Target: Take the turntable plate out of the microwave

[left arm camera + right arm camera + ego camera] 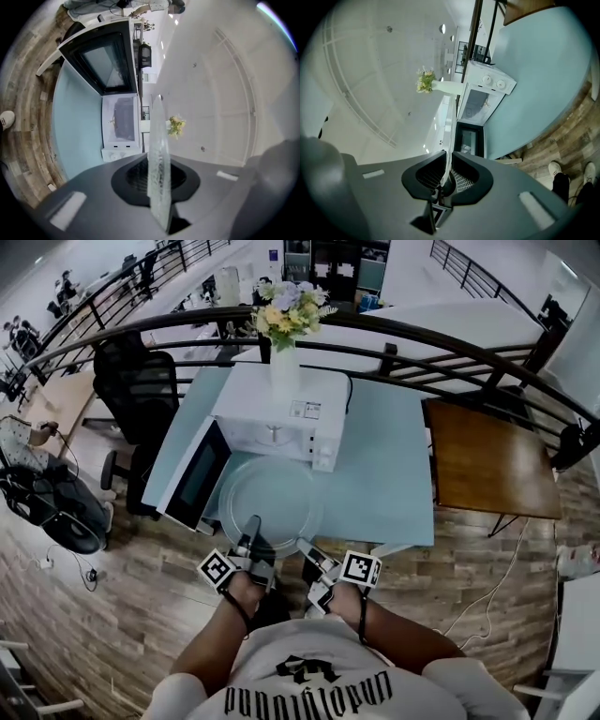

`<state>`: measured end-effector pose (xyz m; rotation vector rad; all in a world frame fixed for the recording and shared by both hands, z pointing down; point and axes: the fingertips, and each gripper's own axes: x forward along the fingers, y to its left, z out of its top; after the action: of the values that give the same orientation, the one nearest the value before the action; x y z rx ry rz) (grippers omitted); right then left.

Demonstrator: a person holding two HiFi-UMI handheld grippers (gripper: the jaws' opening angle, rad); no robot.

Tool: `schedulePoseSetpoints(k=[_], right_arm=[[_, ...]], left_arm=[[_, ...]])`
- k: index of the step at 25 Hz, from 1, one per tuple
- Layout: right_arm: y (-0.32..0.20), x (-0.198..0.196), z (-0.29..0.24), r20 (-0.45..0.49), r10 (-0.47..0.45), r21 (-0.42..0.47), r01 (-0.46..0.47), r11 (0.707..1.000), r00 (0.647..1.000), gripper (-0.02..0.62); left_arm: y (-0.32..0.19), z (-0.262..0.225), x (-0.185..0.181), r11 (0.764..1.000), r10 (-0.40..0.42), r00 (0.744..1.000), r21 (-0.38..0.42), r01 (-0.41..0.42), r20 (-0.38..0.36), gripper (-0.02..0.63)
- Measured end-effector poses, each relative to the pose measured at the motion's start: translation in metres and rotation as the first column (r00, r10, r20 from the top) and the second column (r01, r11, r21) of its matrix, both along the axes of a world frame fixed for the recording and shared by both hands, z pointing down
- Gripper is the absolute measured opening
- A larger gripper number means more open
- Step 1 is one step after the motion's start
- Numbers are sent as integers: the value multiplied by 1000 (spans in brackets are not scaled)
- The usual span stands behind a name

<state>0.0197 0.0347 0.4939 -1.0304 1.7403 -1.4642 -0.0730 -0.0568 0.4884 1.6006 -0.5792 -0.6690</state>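
at lower centre of head view, turntable plate [270,501] held level outside microwave [281,418], over surface [394,474]; near rim pinched by left gripper [253,529] and right gripper [306,549]; plate extends up-frame from both.

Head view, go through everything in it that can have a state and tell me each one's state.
microwave door: open, swung out to the left.
microwave: cavity holds no plate.
turntable plate: out of the microwave, held level in front of it.
left hand-held gripper: shut on the plate's near rim.
right hand-held gripper: shut on the plate's near rim.
vase of flowers: upright on top of the microwave.
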Motion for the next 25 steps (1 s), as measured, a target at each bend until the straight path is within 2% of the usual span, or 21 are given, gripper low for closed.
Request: schedulePoseSetpoints(k=[5,12,15,20,25], right_arm=[[32,-4,-1,-34,4,-70,-6,998,999,38],[60,-25,-16,-31,17,-32,-18,999,999,40],[73,-39,-17,-57,29,-27,-30,999,998,40],[94,-74,-19,-76,53,-29,-55,998,996,41],[111,-116,-32,-89,82,40,-78,996,993,42]], left_arm=[[27,-11,-9,1000,-7,1000,7,7,5,75],[54,-23,-28,1000,15,1000,8,-15,-14,75],[65,-26,-42,999,37,999,14,-36,-12,75],[84,-28,-75,998,70,997,-3,-70,-19,75],[101,-31,-112,994,113,994,-12,-113,-14,75]])
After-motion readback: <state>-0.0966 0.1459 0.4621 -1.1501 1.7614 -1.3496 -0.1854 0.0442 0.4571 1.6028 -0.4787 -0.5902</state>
